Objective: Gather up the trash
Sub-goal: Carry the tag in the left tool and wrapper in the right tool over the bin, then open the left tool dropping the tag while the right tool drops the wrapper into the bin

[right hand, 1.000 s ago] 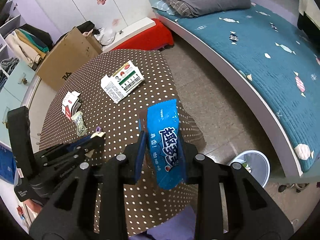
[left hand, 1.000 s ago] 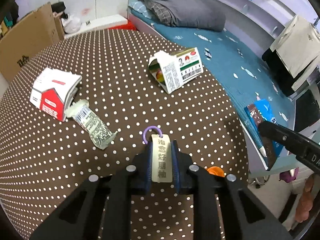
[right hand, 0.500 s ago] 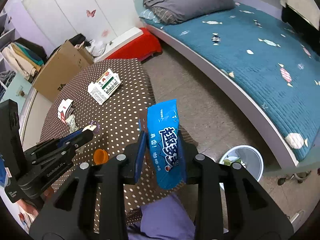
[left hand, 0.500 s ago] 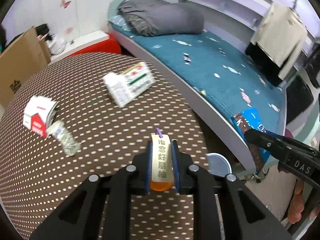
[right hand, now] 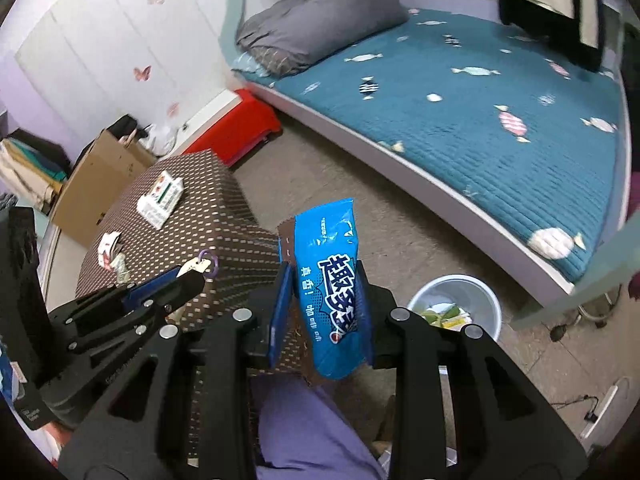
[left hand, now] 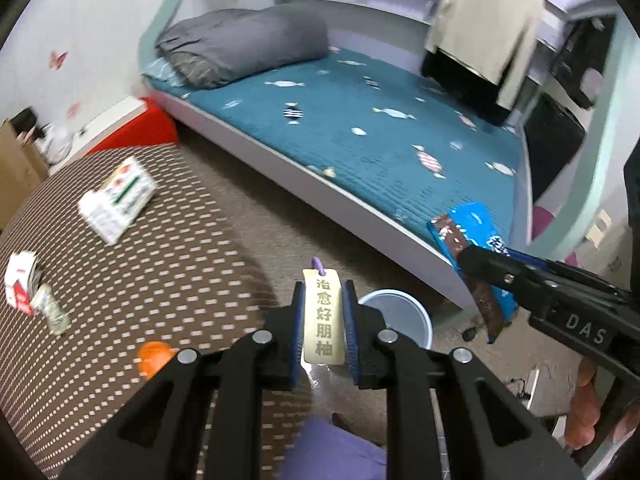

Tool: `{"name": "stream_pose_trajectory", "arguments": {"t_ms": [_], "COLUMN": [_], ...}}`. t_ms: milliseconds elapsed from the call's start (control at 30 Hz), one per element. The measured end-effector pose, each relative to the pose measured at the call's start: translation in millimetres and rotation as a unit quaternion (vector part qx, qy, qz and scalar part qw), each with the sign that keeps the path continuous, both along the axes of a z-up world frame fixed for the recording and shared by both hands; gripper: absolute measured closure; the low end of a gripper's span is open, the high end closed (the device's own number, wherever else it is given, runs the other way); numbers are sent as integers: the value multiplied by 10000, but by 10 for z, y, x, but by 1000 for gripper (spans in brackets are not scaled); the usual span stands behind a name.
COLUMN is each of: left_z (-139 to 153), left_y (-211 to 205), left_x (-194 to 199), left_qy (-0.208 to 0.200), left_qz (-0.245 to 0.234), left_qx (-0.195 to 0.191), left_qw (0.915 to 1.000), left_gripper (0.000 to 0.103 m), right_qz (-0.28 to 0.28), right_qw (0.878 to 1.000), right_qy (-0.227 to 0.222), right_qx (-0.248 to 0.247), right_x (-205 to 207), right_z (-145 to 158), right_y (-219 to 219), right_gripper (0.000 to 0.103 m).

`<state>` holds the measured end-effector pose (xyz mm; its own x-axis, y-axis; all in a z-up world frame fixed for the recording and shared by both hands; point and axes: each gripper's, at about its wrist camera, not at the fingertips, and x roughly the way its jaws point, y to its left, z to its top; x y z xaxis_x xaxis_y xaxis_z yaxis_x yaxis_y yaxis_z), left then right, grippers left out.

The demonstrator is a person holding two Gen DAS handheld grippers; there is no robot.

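Trash, held: cream tag (left hand: 322, 317) with purple loop, clamped upright between left gripper (left hand: 322, 312) jaws; blue snack wrapper (right hand: 329, 280) pinched in right gripper (right hand: 324, 296). Bin (right hand: 460, 300) on floor, beyond and right of the wrapper-holding jaws. Cartons (left hand: 118, 200) remain on dotted table (left hand: 160, 280), far left of the tag-holding jaws.

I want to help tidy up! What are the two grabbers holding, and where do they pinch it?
The left gripper pinches a cream tag by its long edges. The right gripper pinches a blue snack wrapper across its lower half.

bin (left hand: 416, 316) partly hidden, boxes (left hand: 118, 200) blurred
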<state>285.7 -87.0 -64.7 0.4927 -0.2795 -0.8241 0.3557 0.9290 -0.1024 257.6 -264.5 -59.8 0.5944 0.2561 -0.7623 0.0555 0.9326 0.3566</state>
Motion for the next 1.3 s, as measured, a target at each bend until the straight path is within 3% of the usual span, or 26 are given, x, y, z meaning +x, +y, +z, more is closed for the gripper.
{"name": "stream_pose_trajectory", "arguments": {"t_ms": [300,467,767,1033,1100,1133,1167,1300], "left_z": [-217,-427,-885,-1166,-1171,-1175,-1161,-1112], "left_y": [-734,-1075,-1624,-1996,-2028,-2038,-2018,-1939], "left_x": [-132,-155,-137,-192,-202,-195,-181,-143], "left_qy": [178,397,874,1068,908,858,797,735], "left_qz": [-703,-1010,-1567,-1972,-2006,-1996,-1937,-1913], "left_qx": [203,367,713,906,975,1020,927,770], "left_qw": [9972,9934,9812,9703,9706,9708,9734,9757], "left_gripper": [85,85,85,85,71,40,30,30], "right_qz": [-702,-1068,-1862,-2239,-2302,-2310,-2311,-2246], "right_qw": [9974,9928,9765,9661,9642,9639,9638,9650], "right_qy": [86,331,891,1172,1213,1220,1227,1265], "right_qx": [118,425,617,522,504,512,518,490], "right_x": [-311,-469,-716,-842,-855,-856,-851,-795], "right_z": [-197,-467,-946,-1141,-1163,-1170,-1170,-1186], "right_y": [-581,-926,-1424,-1636,-1657,-1659,-1660,-1616], "right_gripper": [74,74,74,74,74,74,73,73]}}
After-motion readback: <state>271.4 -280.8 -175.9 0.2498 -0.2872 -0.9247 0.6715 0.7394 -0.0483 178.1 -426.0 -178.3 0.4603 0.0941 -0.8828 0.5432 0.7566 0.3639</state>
